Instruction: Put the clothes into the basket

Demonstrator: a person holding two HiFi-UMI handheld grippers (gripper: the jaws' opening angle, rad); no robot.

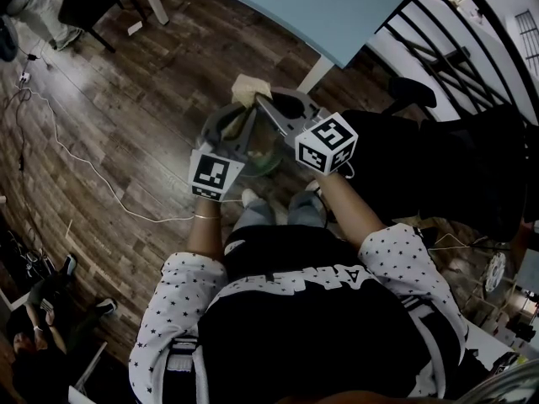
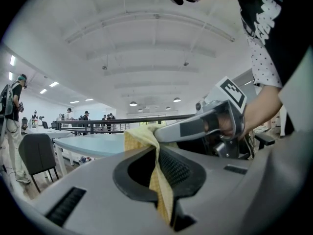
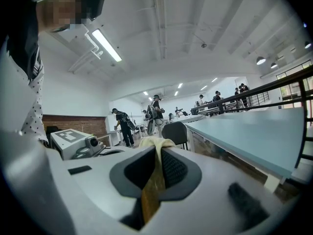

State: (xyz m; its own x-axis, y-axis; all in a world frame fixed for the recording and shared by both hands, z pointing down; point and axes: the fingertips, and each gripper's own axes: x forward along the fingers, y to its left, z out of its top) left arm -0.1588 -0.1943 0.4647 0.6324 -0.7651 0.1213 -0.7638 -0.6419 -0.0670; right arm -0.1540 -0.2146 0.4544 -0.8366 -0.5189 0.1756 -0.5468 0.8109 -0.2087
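Head view: we carry the yellow cloth (image 1: 249, 86).
Left hand-held gripper (image 1: 249, 113) and right hand-held gripper (image 1: 265, 103) both clamp it; next we should lower it into the basket.

right gripper (image 3: 157, 169) | jaws pinching yellow cloth (image 3: 155, 144), likely a garment

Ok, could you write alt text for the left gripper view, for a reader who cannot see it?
The left hand-held gripper is shut on a yellow cloth that runs between its jaws. The right hand-held gripper reaches in from the right and meets the cloth's top edge. Behind them stands a pale blue table.
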